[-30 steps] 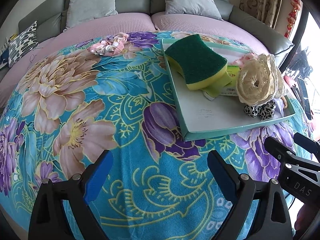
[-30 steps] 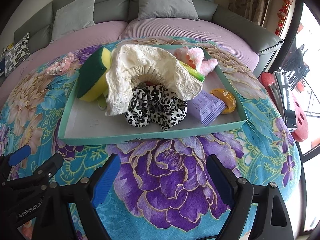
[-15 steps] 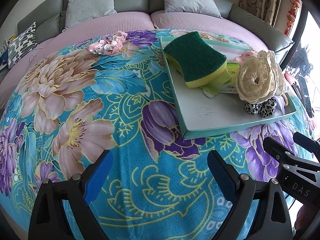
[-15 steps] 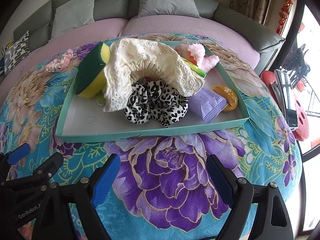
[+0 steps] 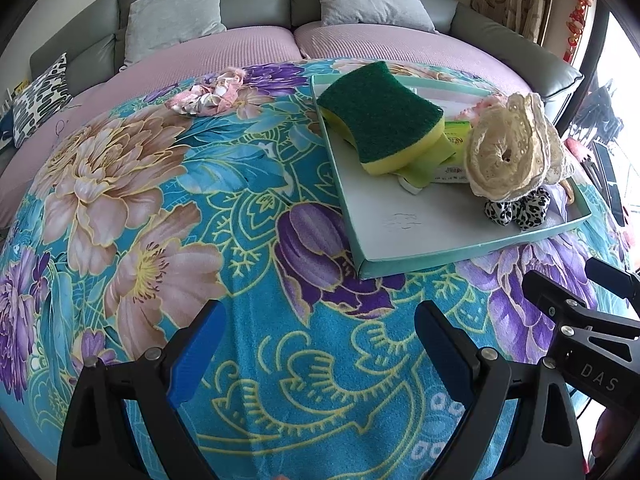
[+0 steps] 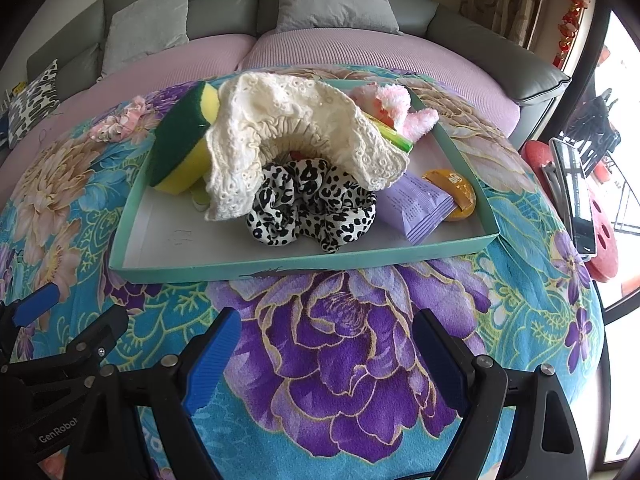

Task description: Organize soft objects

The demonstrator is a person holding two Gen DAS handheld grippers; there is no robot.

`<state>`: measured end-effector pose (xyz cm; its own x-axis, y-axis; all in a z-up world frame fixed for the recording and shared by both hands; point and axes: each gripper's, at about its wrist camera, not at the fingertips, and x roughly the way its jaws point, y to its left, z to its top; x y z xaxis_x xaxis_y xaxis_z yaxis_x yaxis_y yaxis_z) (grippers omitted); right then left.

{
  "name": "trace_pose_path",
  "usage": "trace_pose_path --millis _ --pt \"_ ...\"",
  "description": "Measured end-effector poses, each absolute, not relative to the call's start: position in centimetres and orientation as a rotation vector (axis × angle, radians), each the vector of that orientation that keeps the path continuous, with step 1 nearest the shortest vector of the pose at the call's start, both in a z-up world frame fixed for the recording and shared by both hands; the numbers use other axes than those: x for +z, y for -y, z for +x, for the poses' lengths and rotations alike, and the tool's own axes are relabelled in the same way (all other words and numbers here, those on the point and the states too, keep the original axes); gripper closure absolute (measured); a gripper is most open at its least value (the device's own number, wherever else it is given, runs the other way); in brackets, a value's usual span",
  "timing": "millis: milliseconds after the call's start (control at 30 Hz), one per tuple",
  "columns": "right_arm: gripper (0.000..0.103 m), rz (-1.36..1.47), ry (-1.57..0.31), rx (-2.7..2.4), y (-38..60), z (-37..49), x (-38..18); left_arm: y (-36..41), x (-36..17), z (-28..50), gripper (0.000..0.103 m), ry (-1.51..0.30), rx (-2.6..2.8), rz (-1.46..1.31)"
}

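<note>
A floral blanket (image 5: 168,184) covers the surface under both grippers. Ahead of the right gripper (image 6: 326,354), whose fingers stand spread and empty, sits a teal tray (image 6: 304,266), apparently the collecting place: a cream lace scrunchie (image 6: 296,128) is draped over a leopard scrunchie (image 6: 312,210), with a sponge (image 6: 182,140) propped to their left, a pink plush piece (image 6: 394,110) behind, and a purple packet (image 6: 420,204) to the right. The left gripper (image 5: 320,342) is likewise spread, holding nothing. Far ahead of its fingers, left of the tray, a pink scrunchie (image 5: 210,96) lies loose on the blanket, probably the item yet to gather.
</note>
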<state>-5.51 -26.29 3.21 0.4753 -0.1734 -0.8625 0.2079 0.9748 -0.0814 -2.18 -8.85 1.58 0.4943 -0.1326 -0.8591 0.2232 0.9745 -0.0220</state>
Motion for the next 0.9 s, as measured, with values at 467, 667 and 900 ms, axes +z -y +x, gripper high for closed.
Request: trace_pose_path --millis 467,667,900 --pt "0.013 0.035 -1.065 -0.238 26.43 -5.45 2.95 8.93 1.63 -2.15 0.008 -1.03 -0.207 0.1" --pt "0.013 0.036 -1.066 -0.24 26.54 -5.51 2.96 8.68 1.62 -2.08 0.008 -1.03 -0.2 0.083" --pt "0.013 0.035 -1.066 -0.24 26.53 -5.51 2.97 8.42 1.83 -2.12 0.008 -1.019 -0.179 0.073"
